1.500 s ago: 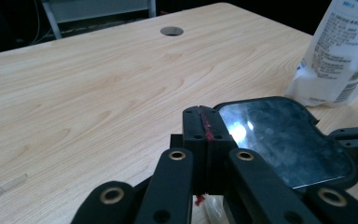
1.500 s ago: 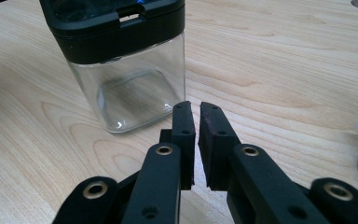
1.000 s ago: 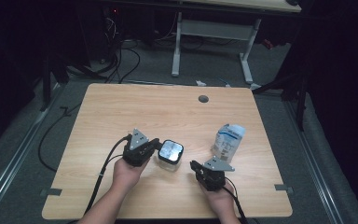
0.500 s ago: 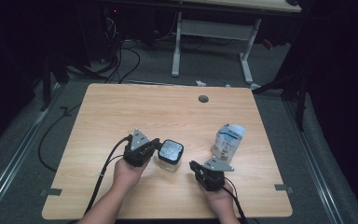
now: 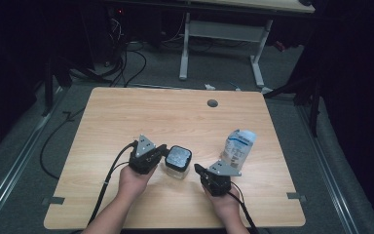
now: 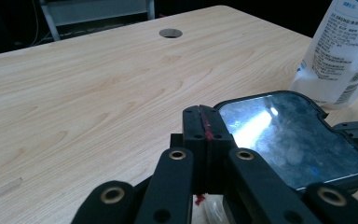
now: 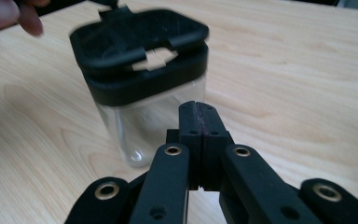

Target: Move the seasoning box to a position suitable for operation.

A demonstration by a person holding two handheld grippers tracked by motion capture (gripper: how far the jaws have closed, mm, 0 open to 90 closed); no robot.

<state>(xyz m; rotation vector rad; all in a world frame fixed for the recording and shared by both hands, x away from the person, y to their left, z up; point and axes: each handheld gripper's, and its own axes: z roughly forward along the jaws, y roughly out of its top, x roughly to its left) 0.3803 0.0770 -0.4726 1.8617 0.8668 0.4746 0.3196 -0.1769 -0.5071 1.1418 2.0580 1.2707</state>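
A clear square jar (image 5: 177,161) with a black lid (image 6: 289,135) stands on the wooden table (image 5: 175,117), near the front. My left gripper (image 5: 163,152) is shut with nothing in it, and its tip (image 6: 203,121) rests close against the lid's left edge. My right gripper (image 5: 197,169) points at the jar (image 7: 144,79) from the right, a short way off. Its jaws (image 7: 198,116) have just been closing and now stand shut on nothing. A white printed pouch (image 5: 238,145) stands right of the jar.
A round cable hole (image 5: 212,103) sits near the table's far edge. The pouch (image 6: 345,46) stands just behind the jar in the left gripper view. A person's fingers (image 7: 9,18) show past the jar. Cables and a desk frame (image 5: 219,44) lie on the floor beyond.
The right gripper has edged slightly toward the jar. The left gripper, the jar and the pouch have stayed where they were.
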